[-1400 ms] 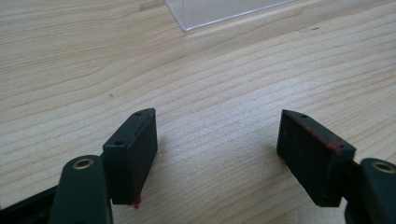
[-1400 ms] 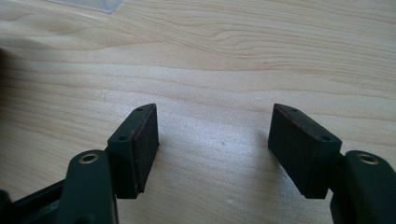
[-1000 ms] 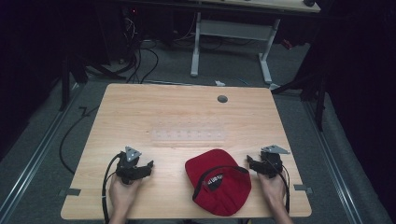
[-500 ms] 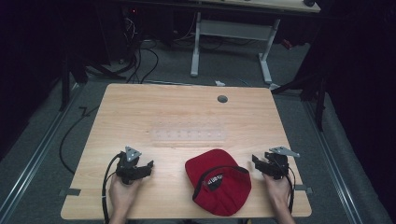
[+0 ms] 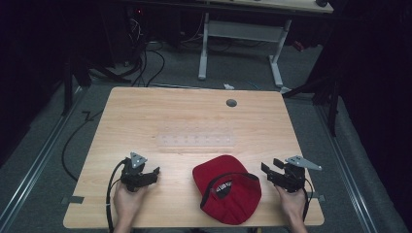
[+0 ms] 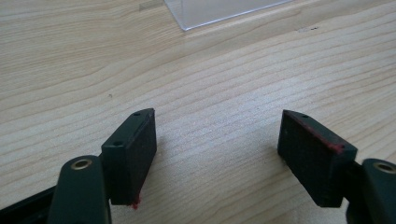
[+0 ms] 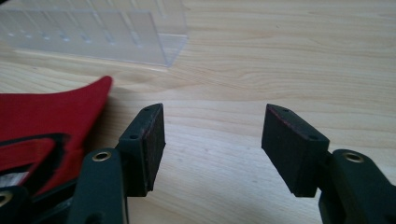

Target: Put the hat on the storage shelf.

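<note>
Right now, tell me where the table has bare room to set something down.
Free: the table's far half, beyond the clear tray, except a small grey cap; also the patch between left gripper and red cap. Crowded: the near edge around red cap and right gripper.

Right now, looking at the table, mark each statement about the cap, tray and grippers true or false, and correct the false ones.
1. The cap lies between the two grippers. True.
2. The left gripper is shut on the cap. False: it is open, over bare table.
3. The right gripper is open. True.
4. The clear tray sits on the cap. False: it lies on the table beyond the cap.
</note>
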Demonstrator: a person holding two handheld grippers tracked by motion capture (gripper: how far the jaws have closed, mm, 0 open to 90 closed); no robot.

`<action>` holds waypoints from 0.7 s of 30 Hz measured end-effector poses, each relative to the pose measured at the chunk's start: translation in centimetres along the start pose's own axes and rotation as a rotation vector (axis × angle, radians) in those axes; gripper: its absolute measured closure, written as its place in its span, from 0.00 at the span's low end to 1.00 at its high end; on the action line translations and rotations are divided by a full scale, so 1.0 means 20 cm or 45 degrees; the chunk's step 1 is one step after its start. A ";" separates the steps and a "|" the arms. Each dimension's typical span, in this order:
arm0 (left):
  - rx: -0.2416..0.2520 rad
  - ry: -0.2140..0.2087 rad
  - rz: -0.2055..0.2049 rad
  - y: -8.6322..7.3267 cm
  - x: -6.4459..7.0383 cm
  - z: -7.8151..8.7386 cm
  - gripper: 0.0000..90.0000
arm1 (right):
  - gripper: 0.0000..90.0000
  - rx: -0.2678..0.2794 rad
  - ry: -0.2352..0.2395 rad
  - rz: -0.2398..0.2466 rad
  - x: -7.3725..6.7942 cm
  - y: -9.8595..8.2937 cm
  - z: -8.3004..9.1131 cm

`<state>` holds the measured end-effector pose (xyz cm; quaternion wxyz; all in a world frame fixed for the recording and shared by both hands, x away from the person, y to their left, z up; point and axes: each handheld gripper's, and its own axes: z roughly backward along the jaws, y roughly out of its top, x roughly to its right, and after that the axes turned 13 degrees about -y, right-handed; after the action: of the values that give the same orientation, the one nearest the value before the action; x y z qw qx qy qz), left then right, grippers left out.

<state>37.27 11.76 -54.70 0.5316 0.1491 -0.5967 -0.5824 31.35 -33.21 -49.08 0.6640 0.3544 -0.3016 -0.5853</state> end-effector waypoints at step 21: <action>0.000 0.001 0.001 0.00 0.00 0.00 0.32 | 0.43 0.036 0.180 0.084 -0.16 0.03 0.11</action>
<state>37.28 11.75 -54.70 0.5319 0.1493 -0.5965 -0.5822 29.47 -30.18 -47.32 0.6976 0.3939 -0.2736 -0.5324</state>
